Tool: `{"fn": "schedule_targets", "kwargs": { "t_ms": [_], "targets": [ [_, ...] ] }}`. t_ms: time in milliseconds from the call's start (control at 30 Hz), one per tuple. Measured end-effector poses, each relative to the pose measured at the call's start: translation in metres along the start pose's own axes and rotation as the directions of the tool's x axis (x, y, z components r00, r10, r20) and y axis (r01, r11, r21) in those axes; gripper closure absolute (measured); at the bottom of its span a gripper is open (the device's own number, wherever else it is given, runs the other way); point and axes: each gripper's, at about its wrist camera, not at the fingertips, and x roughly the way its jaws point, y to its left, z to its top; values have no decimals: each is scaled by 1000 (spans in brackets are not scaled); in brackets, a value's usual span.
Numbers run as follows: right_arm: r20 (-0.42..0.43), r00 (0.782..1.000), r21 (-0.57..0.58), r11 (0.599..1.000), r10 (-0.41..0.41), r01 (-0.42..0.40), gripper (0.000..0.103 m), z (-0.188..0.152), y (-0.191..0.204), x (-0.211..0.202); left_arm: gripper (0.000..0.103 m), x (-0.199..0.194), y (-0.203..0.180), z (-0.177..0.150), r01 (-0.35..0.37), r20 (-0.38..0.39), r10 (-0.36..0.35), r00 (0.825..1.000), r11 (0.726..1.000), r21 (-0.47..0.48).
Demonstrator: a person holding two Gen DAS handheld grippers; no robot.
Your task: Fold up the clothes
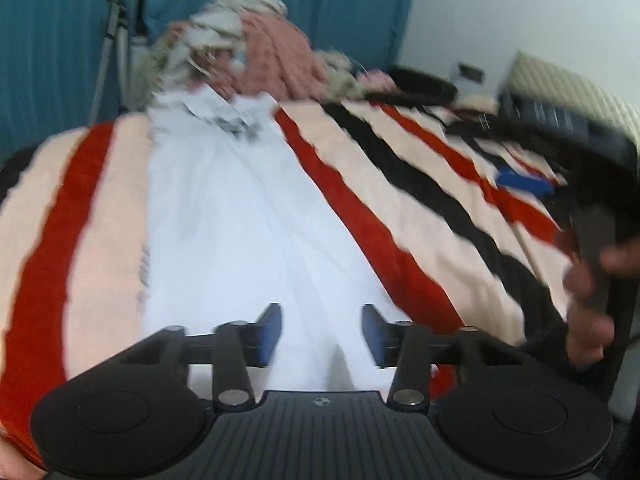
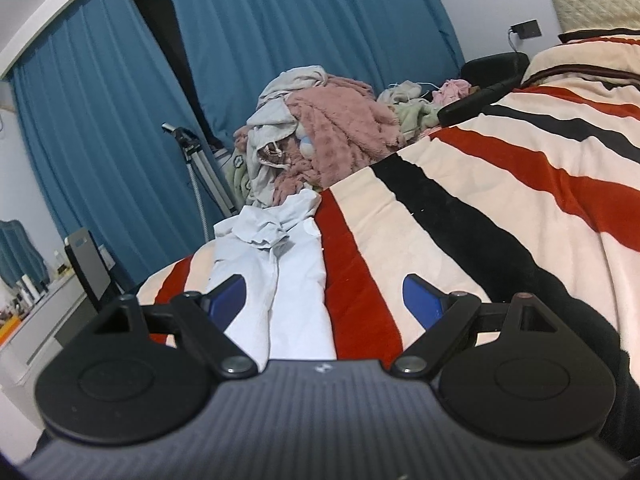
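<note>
Pale blue cotton garment stretched lengthwise on a red, black and cream striped blanket, ahead of both grippers.

Left gripper and right gripper both hover with jaws apart, holding nothing. Fabric looks light, soft and floppy; its near edge seems the best place to pinch.

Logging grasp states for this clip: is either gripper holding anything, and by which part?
Nothing is held. The left gripper stands open over the white garment, pads not pressing it; the right gripper is wide open too.
</note>
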Motion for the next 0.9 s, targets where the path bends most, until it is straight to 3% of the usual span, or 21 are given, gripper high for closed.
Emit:
{"fn": "schedule_targets", "kwargs": {
  "t_ms": [100,200,267,367,433,600,767,900],
  "targets": [
    [-10,1000,-17,1000,-3,2,17,-3,4,2,39,1,14,20,-40,56,39,998,999,4],
    [-22,1000,-31,1000,-6,5,17,-6,7,5,19,2,22,41,-87,101,84,991,996,19],
    [-27,1000,-49,999,-6,4,17,-8,11,7,16,3,25,51,-109,139,104,985,994,28],
    [-29,1000,-78,997,4,-6,17,-12,17,9,3,8,31,55,-133,192,126,973,991,25],
    [-29,1000,-98,995,12,-14,17,-14,21,10,3,15,36,48,-151,206,147,967,989,3],
    [-27,999,-157,987,36,-40,17,-21,34,11,3,26,55,33,-157,165,166,972,985,-66],
    [-90,995,-117,991,53,-63,17,-24,32,22,3,27,80,31,-127,105,148,983,975,-184],
    [-200,977,-8,997,78,-81,17,-26,17,38,3,36,110,23,-101,6,110,994,933,-346]
  ]
}}
